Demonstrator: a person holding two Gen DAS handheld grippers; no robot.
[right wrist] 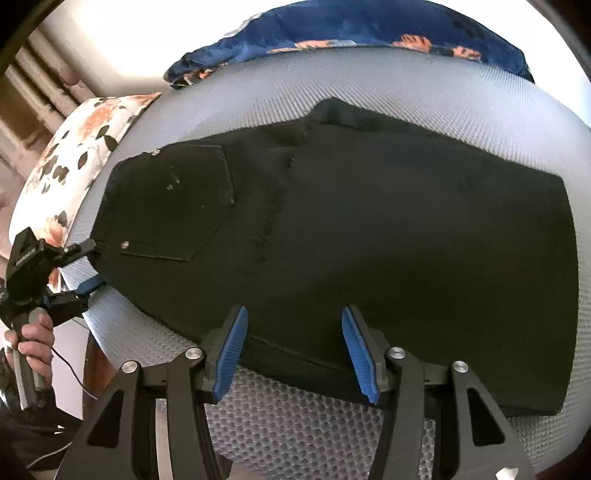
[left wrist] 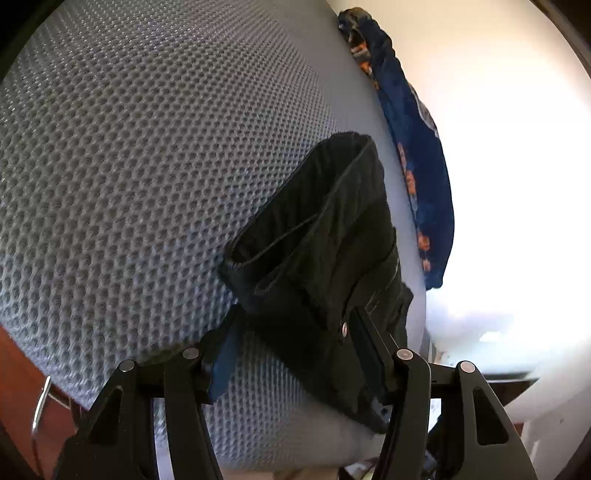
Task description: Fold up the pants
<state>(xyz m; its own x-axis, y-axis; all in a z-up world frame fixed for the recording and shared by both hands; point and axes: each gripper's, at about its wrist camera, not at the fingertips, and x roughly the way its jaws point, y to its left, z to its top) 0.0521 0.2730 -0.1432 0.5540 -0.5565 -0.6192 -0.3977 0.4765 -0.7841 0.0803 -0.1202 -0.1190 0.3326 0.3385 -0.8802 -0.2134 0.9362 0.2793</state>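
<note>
— Pants (right wrist: pixel 369 229), black, lie flat on the grey mesh mattress (right wrist: pixel 295 424); where are the grippers against them?

— Nearest, the right gripper (right wrist: pixel 293 350) hovers at the near hem. Its blue pads (right wrist: pixel 231 354) stand apart, about half open, and the black edge passes between them, but they do not press on it. Below this hem a strip of bare mesh runs to the mattress edge.

— And the left gripper?

— In its own view, the left gripper (left wrist: pixel 291 354) is at the waist end. The folded waistband (left wrist: pixel 314 229) lies between the jaws, and the right finger is partly hidden behind the cloth. The jaws stand about half open; I cannot tell if they press the fabric. From the right view, the left gripper (right wrist: pixel 88 269) is at the left edge of the pants, near the back pocket (right wrist: pixel 177 203), held by a hand (right wrist: pixel 35 339).

— How much free room is around?

— To the left of the waistband, a wide field of bare mesh. Beyond the pants, a narrow bare band, then a blue blanket (right wrist: pixel 351 29) along the far edge. A floral pillow (right wrist: pixel 81 147) sits at the far left corner, apart from the pants.
</note>
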